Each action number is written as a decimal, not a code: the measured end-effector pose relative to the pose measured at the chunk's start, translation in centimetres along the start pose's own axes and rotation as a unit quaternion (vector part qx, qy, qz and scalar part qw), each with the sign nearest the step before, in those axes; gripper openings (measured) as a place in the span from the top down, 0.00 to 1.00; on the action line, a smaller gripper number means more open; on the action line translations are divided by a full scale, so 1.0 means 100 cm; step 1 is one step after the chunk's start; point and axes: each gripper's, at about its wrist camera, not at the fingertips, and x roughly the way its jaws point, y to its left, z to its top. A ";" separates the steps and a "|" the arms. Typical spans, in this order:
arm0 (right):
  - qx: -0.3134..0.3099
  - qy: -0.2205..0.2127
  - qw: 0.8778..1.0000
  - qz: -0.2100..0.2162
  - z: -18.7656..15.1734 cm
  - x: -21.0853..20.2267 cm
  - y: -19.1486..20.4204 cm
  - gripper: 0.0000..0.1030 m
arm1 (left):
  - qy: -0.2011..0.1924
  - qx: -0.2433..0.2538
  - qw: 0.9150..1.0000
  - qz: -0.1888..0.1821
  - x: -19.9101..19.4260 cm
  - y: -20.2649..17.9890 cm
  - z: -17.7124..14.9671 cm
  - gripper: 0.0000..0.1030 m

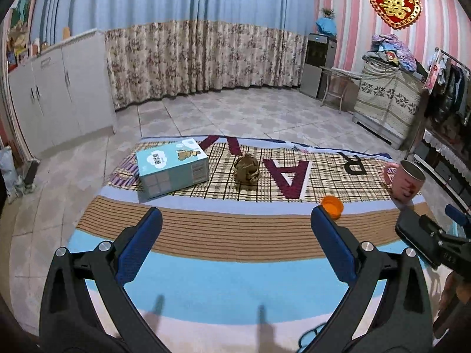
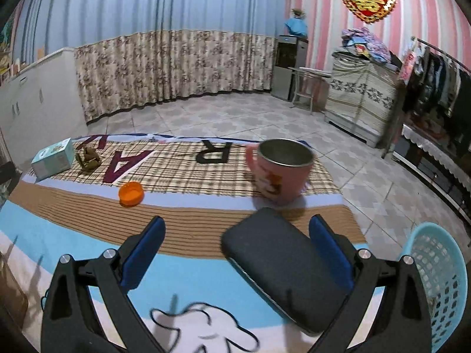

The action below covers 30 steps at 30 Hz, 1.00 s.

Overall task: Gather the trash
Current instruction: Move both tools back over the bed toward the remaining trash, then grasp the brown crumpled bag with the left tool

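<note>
Brown crumpled paper wad (image 1: 246,168) lies on the striped blanket (image 1: 206,235) beside the pale blue carton (image 1: 172,170). We hold our left gripper (image 1: 235,223) wide; our right gripper (image 2: 237,231) gapes around a dark flat case (image 2: 282,267).

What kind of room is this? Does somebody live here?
Most likely a room in someone's home. Long curtains cover the far wall, clothes hang on a rack, and a blanket spread on the tiled floor holds a mug and a box.
</note>
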 end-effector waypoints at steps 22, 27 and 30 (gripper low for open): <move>-0.020 0.022 0.999 0.025 0.024 0.061 0.015 0.07 | 0.093 -0.003 0.995 -0.023 0.161 -0.030 0.037 0.26; -0.012 0.030 0.999 0.027 0.026 0.073 0.014 0.07 | 0.119 -0.012 0.993 -0.026 0.185 -0.030 0.035 0.40; -0.016 0.034 0.999 0.029 0.026 0.078 0.017 0.07 | 0.119 -0.013 0.993 -0.026 0.190 -0.029 0.034 0.49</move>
